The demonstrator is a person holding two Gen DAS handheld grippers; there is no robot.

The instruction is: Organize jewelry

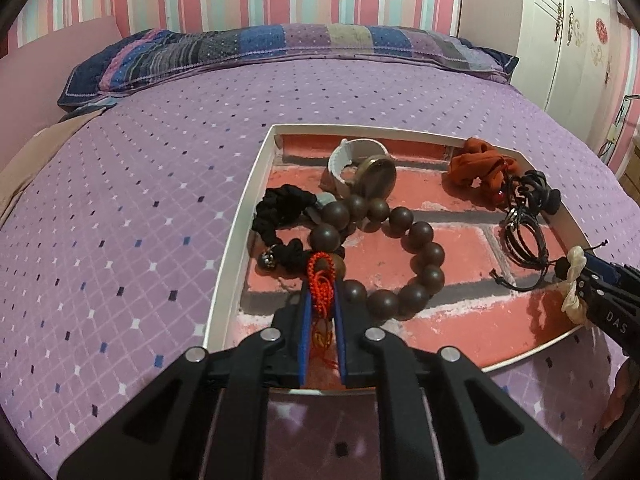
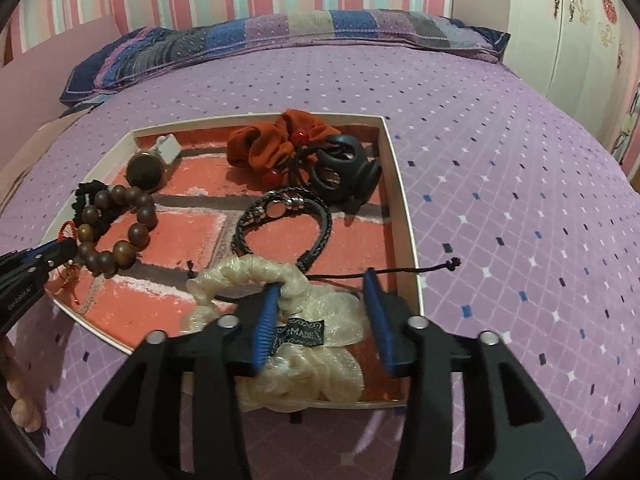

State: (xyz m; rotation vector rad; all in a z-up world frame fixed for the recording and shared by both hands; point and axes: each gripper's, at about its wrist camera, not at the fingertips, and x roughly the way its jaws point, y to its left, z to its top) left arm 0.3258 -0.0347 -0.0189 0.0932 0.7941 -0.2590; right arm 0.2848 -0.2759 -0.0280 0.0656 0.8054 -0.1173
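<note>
1. Lying on a purple patterned bed point(image 1: 132, 184), a shallow white-rimmed tray point(image 1: 240, 216) with a red brick-pattern floor holds all the jewelry.
2. The left gripper point(image 1: 322, 300) reaches over the tray's near edge; its jaws stand narrowly apart with the red knotted cord point(image 1: 320, 280) of the brown bead bracelet point(image 1: 420, 236) between the blue pads. Whether the pads actually press on the cord cannot be told.
3. The bead bracelet rests on the tray floor in a loop, overlapping a black scrunchie point(image 1: 280, 208) at the tray's left side.
4. A watch with a white strap point(image 1: 360, 168) stands on edge just behind the beads.
5. The right gripper point(image 2: 324, 300) sits over the tray's near right corner, its jaws spread. The cream scrunchie point(image 2: 312, 344) lies between them, touching the left pad and clear of the right one, so it is not pinched.
6. A black braided bracelet point(image 2: 288, 220) lies just beyond the cream scrunchie, its thin cord trailing over the tray's right rim.
7. An orange scrunchie point(image 2: 264, 144) and a black hair claw point(image 2: 344, 168) sit touching at the far right of the tray.
8. Striped pillows point(image 2: 280, 36) lie at the head of the bed.
</note>
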